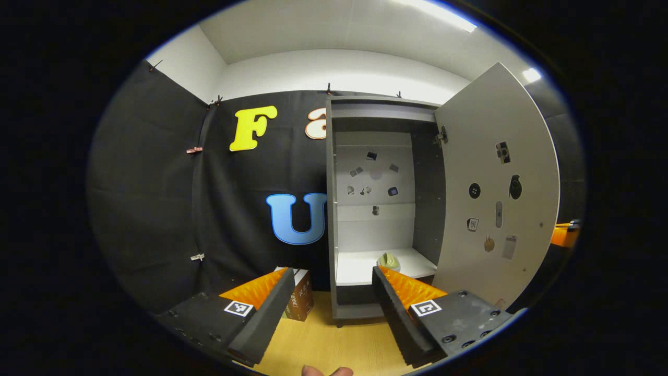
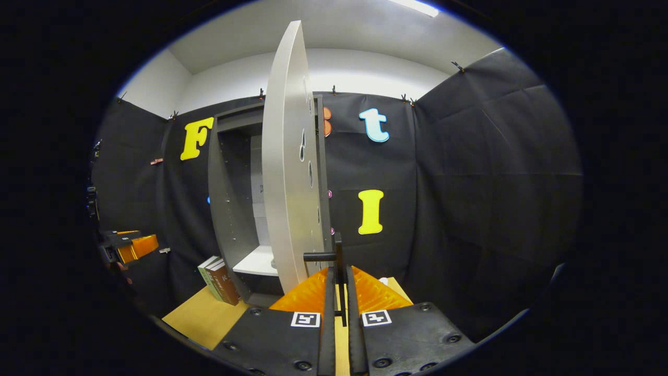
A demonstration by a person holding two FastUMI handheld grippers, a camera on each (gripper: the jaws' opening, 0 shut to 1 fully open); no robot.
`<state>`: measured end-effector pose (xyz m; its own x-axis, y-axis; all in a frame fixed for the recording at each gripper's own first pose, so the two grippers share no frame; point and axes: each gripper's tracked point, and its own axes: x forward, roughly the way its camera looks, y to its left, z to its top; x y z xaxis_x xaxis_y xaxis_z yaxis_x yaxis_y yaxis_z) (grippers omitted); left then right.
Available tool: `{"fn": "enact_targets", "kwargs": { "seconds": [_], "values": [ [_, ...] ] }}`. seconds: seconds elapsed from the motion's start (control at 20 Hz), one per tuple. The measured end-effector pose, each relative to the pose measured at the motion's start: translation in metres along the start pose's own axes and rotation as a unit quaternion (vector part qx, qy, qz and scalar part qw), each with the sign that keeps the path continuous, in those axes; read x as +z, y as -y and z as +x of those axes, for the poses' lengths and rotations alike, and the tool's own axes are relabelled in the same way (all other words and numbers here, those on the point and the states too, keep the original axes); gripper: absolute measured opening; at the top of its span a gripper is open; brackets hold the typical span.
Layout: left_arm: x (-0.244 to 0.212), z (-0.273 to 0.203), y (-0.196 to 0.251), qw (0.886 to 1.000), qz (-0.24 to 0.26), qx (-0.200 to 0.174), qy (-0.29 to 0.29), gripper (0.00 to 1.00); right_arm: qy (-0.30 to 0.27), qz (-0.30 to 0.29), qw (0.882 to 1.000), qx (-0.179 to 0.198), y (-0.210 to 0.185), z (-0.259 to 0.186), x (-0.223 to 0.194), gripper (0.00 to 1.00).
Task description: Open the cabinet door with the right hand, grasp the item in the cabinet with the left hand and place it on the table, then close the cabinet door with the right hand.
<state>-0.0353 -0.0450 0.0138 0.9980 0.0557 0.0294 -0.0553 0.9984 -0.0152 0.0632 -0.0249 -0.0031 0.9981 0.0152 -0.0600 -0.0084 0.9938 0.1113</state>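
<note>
My right gripper is clamped on the door handle at lower centre; the cabinet door stands open; my left gripper is spread apart before the cabinet; the pale green item sits on its lower shelf, centre frame.

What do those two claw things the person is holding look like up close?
Each gripper, left gripper and right gripper, has two long fingers with ridged inner faces, mounted on dark blocks with round screws. Each block carries a small square black-and-white marker tag.
</note>
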Motion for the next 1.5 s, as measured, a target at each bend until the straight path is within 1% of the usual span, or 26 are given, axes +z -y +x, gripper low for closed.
{"fn": "enact_targets", "kwargs": {
  "seconds": [0.05, 0.15, 0.25, 0.3, 0.35, 0.4, 0.45, 0.5, 0.55, 0.6, 0.65, 0.7, 0.75, 0.85, 0.9, 1.05, 1.25, 1.35, 1.45, 1.5],
  "values": [
    [0.0, 0.001, 0.003, 1.0, 0.0, -0.002, 0.0, 0.91, -0.001, 0.003, 1.0, 0.007, -0.002, -0.001, 0.001, 0.14],
    [0.0, 0.005, 0.011, 1.0, 0.001, -0.006, -0.001, 0.91, 0.001, 0.001, 1.0, 0.01, 0.001, -0.001, 0.004, 0.14],
    [0.002, 0.012, 0.022, 1.0, -0.001, -0.02, -0.002, 0.91, 0.004, 0.0, 1.0, 0.02, 0.002, -0.006, 0.008, 0.15],
    [0.003, 0.015, 0.028, 1.0, -0.005, -0.028, -0.003, 0.94, 0.005, 0.0, 1.0, 0.024, 0.004, -0.009, 0.011, 0.14],
    [0.003, 0.018, 0.033, 0.999, -0.009, -0.034, -0.004, 0.94, 0.009, 0.001, 1.0, 0.023, 0.01, -0.012, 0.016, 0.14],
    [0.004, 0.023, 0.038, 0.999, -0.015, -0.039, -0.007, 0.94, 0.016, 0.002, 1.0, 0.016, 0.02, -0.014, 0.022, 0.05],
    [0.004, 0.029, 0.042, 0.999, -0.02, -0.045, -0.009, 0.94, 0.023, 0.003, 1.0, 0.009, 0.03, -0.017, 0.029, 0.14],
    [0.005, 0.036, 0.048, 0.998, -0.024, -0.053, -0.013, 0.94, 0.027, -0.001, 1.0, -0.01, 0.045, -0.013, 0.028, 0.2],
    [0.006, 0.044, 0.055, 0.998, -0.025, -0.06, -0.015, 0.92, 0.025, -0.005, 0.999, -0.028, 0.061, -0.012, 0.024, 0.25],
    [0.008, 0.053, 0.061, 0.997, -0.022, -0.066, -0.016, 0.91, 0.018, -0.006, 0.999, -0.044, 0.076, -0.006, 0.015, 0.5],
    [0.007, 0.063, 0.068, 0.997, -0.018, -0.075, -0.018, 0.94, 0.019, 0.0, 0.998, -0.051, 0.081, -0.003, 0.007, 0.74],
    [0.005, 0.076, 0.08, 0.996, -0.009, -0.09, -0.025, 0.93, 0.025, 0.007, 0.998, -0.059, 0.091, -0.002, 0.017, 0.99],
    [0.001, 0.088, 0.092, 0.994, 0.002, -0.105, -0.032, 0.91, 0.025, 0.01, 0.997, -0.068, 0.1, 0.002, 0.016, 0.98],
    [-0.013, 0.116, 0.121, 0.987, 0.011, -0.151, -0.057, 0.9, 0.011, 0.015, 0.997, -0.077, 0.115, 0.004, 0.003, 0.98],
    [-0.017, 0.131, 0.132, 0.984, 0.014, -0.165, -0.07, 0.91, 0.008, 0.017, 0.996, -0.087, 0.124, 0.005, -0.002, 0.98],
    [-0.026, 0.177, 0.149, 0.978, 0.034, -0.179, -0.104, 0.89, 0.026, 0.005, 0.993, -0.114, 0.153, 0.005, 0.004, 0.98],
    [-0.05, 0.244, 0.171, 0.968, 0.053, -0.191, -0.156, 0.88, 0.007, -0.02, 0.991, -0.129, 0.177, 0.011, -0.012, 0.98],
    [-0.063, 0.273, 0.182, 0.964, 0.049, -0.193, -0.177, 0.87, 0.006, -0.027, 0.99, -0.137, 0.191, 0.017, -0.014, 0.98],
    [-0.078, 0.302, 0.187, 0.96, 0.048, -0.194, -0.197, 0.84, -0.007, -0.03, 0.99, -0.14, 0.201, 0.023, -0.023, 0.98],
    [-0.087, 0.316, 0.19, 0.958, 0.043, -0.194, -0.208, 0.8, -0.013, -0.029, 0.99, -0.14, 0.206, 0.026, -0.028, 1.0]
  ]
}}
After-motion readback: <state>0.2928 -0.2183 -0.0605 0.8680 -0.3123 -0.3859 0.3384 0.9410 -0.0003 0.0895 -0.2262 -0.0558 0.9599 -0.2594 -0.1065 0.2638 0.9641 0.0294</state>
